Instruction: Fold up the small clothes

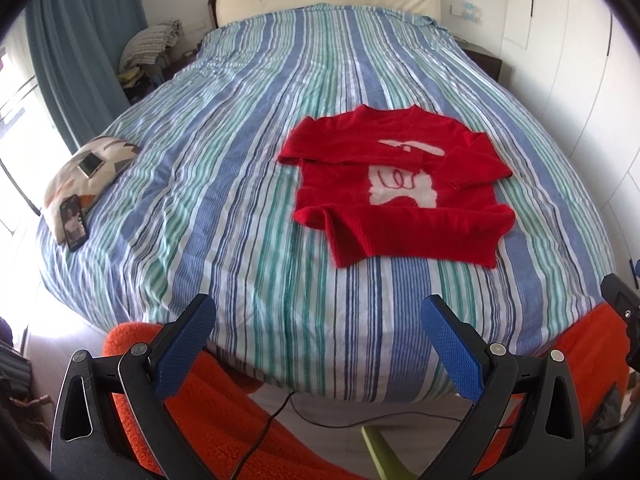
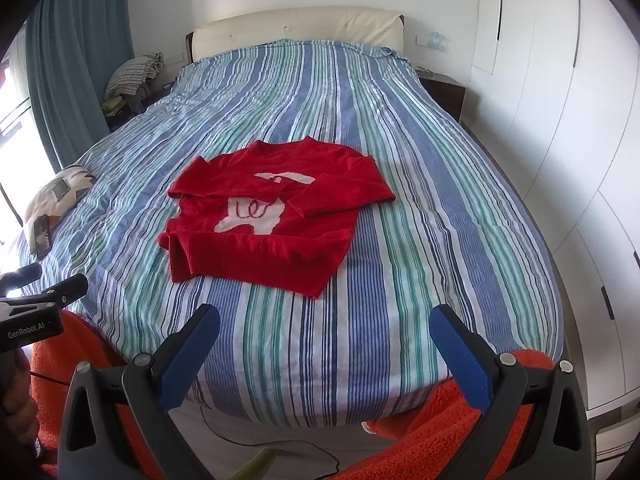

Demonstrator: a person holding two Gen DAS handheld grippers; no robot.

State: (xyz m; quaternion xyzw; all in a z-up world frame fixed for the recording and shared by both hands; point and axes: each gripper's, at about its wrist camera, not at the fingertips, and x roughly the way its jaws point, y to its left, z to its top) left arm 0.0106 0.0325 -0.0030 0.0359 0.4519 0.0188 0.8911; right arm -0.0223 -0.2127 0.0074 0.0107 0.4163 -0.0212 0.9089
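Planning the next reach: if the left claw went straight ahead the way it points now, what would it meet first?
Probably the striped bedspread: the open left claw aims at bare cover just left of the red sweater. The sweater lies slightly right of that line, though fisheye depth is uncertain.

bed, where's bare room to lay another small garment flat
Free: the striped bedspread between the red sweater and the foot edge, and the stretch from sweater to headboard. Crowded: the left edge, with patterned cushion and phone.

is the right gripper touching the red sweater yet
Apart. In the right wrist view the right gripper hangs open near the foot of the bed, with a band of striped bedspread showing between its fingertips and the red sweater.
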